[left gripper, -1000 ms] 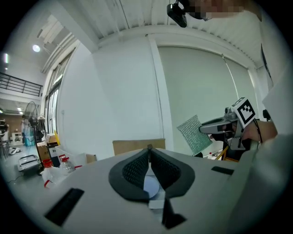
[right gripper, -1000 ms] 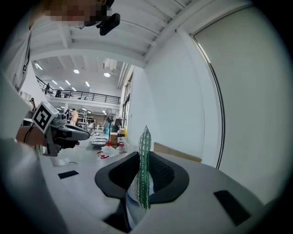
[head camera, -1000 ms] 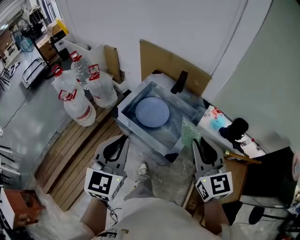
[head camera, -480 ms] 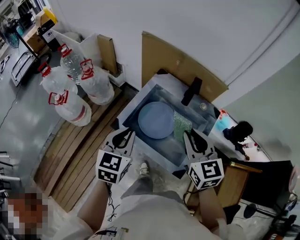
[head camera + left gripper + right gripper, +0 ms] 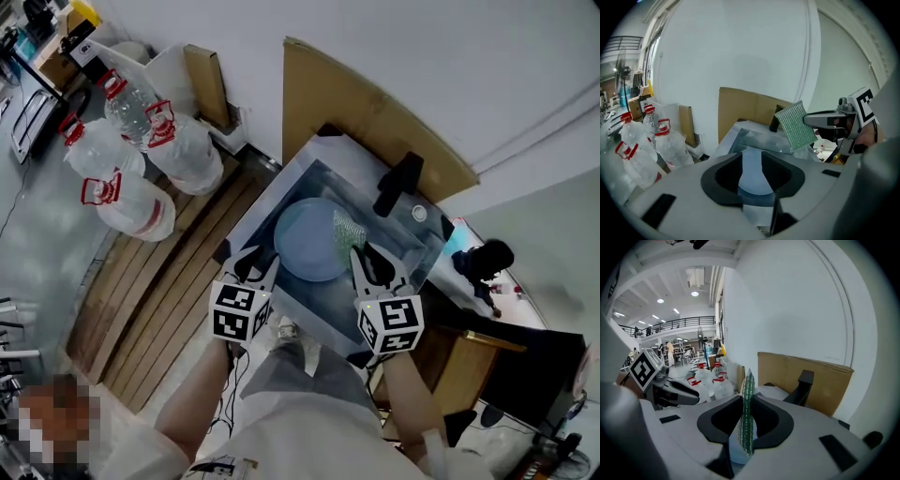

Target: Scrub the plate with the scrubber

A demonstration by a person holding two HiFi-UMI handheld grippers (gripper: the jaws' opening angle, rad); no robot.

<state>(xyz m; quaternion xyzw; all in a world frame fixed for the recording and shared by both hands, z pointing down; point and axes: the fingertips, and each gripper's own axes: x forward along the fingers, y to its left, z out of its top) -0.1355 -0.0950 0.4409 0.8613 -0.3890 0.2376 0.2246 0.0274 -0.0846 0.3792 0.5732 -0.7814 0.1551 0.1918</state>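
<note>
A round pale-blue plate (image 5: 305, 239) lies in the sink basin (image 5: 272, 192). My right gripper (image 5: 367, 255) is shut on a green mesh scrubber (image 5: 347, 228), which stands on edge over the plate's right rim. In the right gripper view the scrubber (image 5: 748, 404) is pinched between the two jaws. My left gripper (image 5: 255, 262) hovers at the plate's near-left edge. Its jaws have just been opening and nothing is between them. Through their gap the left gripper view shows the plate (image 5: 751, 176), and the scrubber (image 5: 797, 125) is up to the right.
A black faucet (image 5: 398, 183) stands at the sink's far side, with brown cardboard (image 5: 375, 103) leaning on the wall behind. Three large water bottles (image 5: 131, 202) sit on wooden slats (image 5: 150, 300) to the left. A cluttered counter (image 5: 478, 272) lies to the right.
Both grippers have moved forward and down over the sink. The scrubber now hangs over the plate. The left jaws, shut before, now stand apart.
</note>
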